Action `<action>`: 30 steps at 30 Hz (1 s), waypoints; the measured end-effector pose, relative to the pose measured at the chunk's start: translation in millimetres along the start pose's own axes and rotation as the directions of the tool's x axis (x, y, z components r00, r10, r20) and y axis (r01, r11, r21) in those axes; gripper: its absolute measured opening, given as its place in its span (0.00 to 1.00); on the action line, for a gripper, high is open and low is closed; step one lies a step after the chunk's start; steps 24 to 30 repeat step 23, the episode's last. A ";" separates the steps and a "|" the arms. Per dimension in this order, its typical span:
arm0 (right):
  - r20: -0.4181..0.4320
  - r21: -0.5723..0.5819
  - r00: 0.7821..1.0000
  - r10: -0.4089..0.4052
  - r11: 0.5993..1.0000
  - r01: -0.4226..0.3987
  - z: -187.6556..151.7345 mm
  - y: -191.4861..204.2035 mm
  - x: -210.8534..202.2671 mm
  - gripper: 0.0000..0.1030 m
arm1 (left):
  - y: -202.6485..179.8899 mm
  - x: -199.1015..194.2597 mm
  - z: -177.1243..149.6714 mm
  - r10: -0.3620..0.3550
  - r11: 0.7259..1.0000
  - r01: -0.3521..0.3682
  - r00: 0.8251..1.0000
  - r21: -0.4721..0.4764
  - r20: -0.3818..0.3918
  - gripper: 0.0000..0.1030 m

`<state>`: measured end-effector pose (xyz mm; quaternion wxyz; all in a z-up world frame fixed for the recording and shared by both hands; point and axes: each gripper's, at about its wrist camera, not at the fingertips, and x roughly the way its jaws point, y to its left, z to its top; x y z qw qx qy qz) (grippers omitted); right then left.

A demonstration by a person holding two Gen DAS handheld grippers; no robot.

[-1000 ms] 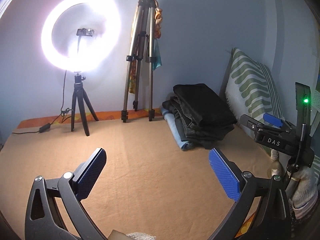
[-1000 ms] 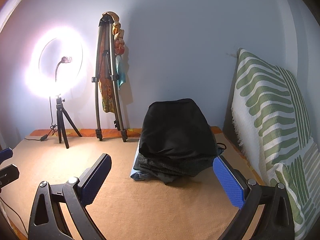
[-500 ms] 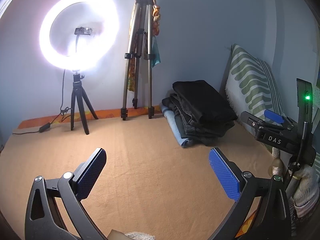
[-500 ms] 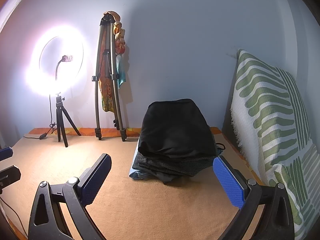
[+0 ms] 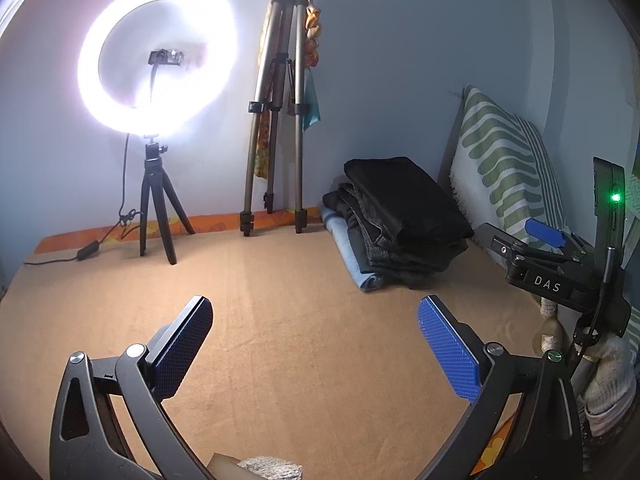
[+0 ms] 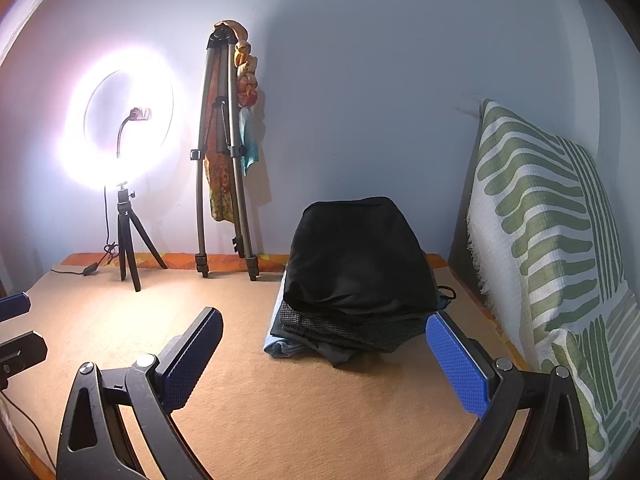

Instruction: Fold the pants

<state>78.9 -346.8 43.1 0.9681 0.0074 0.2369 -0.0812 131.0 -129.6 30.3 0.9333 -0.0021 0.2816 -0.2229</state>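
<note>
A stack of folded pants (image 6: 356,280), black on top with grey and light blue below, lies on the tan blanket by the back wall; it also shows in the left wrist view (image 5: 396,220). My right gripper (image 6: 324,344) is open and empty, held just in front of the stack. My left gripper (image 5: 314,336) is open and empty over the bare blanket, left of the stack. The right gripper's body (image 5: 556,264) shows at the right edge of the left wrist view.
A lit ring light on a small tripod (image 5: 156,80) and a folded tall tripod with scarves (image 5: 280,120) stand at the back wall. A green-striped pillow (image 6: 552,260) leans on the right. The tan blanket (image 5: 280,288) covers the surface.
Both grippers have drifted slightly; the pants stack sits a little higher and farther in the left wrist view. Both stay open and empty.
</note>
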 end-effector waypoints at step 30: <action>-0.013 0.006 1.000 0.011 1.000 -0.011 -3.3 4.0 2.2 1.00 | 0.6 0.9 -2.4 0.008 1.000 -0.008 1.000 0.004 0.012 0.99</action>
